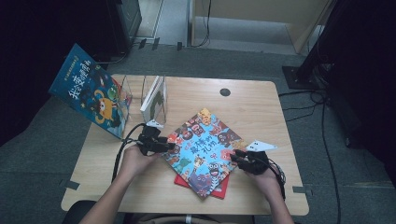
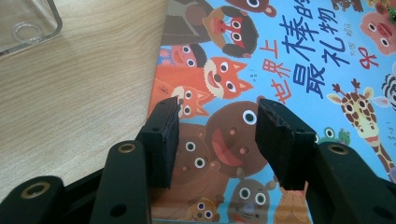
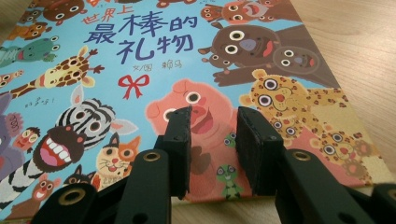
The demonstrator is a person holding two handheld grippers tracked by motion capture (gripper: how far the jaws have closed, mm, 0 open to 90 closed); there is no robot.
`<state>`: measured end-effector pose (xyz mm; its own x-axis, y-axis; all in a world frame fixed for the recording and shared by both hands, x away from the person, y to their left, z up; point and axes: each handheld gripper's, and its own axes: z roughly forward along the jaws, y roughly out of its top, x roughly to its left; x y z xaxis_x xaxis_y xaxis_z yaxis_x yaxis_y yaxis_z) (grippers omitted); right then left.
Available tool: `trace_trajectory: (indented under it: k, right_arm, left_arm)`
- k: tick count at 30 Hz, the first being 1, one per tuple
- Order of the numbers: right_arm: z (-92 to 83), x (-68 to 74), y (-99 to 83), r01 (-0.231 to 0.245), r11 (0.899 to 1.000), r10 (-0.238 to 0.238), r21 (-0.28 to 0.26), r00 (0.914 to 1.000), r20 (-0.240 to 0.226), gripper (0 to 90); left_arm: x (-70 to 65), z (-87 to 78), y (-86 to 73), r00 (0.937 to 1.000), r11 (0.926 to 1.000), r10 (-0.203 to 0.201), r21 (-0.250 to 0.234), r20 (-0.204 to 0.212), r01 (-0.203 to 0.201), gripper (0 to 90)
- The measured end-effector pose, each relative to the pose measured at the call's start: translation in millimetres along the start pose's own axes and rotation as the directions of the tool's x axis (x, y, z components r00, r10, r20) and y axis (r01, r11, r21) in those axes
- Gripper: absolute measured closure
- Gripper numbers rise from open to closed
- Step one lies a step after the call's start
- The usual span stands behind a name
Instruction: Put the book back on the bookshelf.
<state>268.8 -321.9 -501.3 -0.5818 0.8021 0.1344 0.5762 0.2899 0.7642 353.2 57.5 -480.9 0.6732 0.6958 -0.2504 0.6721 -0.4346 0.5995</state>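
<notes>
Picture book point(image 1: 204, 149) lies diagonally on the table point(image 1: 252, 112), over a red book point(image 1: 223, 189). Left claw point(image 1: 169, 146) and right claw point(image 1: 236, 157), jaws apart and empty, flank its opposite edges.

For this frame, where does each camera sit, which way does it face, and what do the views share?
High view: above the person's side, looking forward and down at the table; both forearms and both grippers show.
Left gripper view: rides the left gripper, facing the animal picture book between its open jaws.
Right gripper view: rides the right gripper, facing that book's opposite edge.
Shared: the same book cover.
</notes>
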Motion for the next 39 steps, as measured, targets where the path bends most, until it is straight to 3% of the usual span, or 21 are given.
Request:
trace_trajectory:
  k: [8,12,14,18,21,25,30,34,35,39]
  right_arm:
    - [-7.6,-2.1,-4.6,-0.007,1.000,0.007,0.009,0.9998,0.021,74.5]
    - [-9.6,-3.1,-6.2,-0.017,1.000,0.016,0.011,0.9994,0.031,81.6]
    - [-10.6,-4.1,-6.7,-0.017,1.000,0.017,0.013,0.9993,0.032,84.8]
    - [-12.7,-6.2,-7.9,-0.018,1.000,0.017,0.018,0.9993,0.034,89.1]
    - [-14.3,-7.8,-8.8,-0.025,0.999,0.025,0.022,0.9992,0.032,90.0]
    - [-15.9,-8.7,-9.7,-0.035,0.999,0.034,0.022,0.9988,0.034,90.0]
    - [-17.8,-9.3,-10.9,-0.036,0.999,0.035,0.024,0.9987,0.036,90.0]
    - [-19.8,-10.3,-12.8,-0.041,0.998,0.039,0.047,0.9983,0.043,90.0]
    - [-19.5,-10.8,-13.0,-0.038,0.998,0.036,0.048,0.9983,0.045,90.0]
    - [-19.4,-12.1,-13.1,-0.046,0.998,0.045,0.043,0.9984,0.036,90.0]
  left_arm:
    - [-4.0,1.1,-0.4,0.9996,0.9996,0.028,0.002,-0.010,-0.028,44.4]
    - [-0.2,-1.7,-0.3,0.9982,0.9987,0.050,0.009,-0.034,-0.049,54.7]
    - [4.1,-4.1,1.9,0.9997,0.9995,0.015,0.028,-0.020,-0.014,61.3]
    - [12.8,-10.3,1.8,0.9984,0.9998,0.004,0.018,-0.056,-0.003,67.2]
    - [20.0,-12.7,0.4,0.9985,0.9996,-0.021,0.017,-0.051,0.021,72.1]
    - [27.4,-14.3,-0.6,0.9950,0.9987,-0.051,-0.002,-0.085,0.051,71.5]
    - [37.1,-14.5,-2.2,0.9943,0.9972,-0.074,-0.012,-0.077,0.074,77.2]
    - [43.3,-10.8,-2.6,0.9900,0.9916,-0.129,0.007,-0.058,0.129,84.2]
    - [43.5,-9.4,-2.6,0.9874,0.9897,-0.141,0.014,-0.072,0.142,83.5]
    - [44.3,-6.3,-2.4,0.9875,0.9891,-0.140,0.037,-0.072,0.143,83.7]
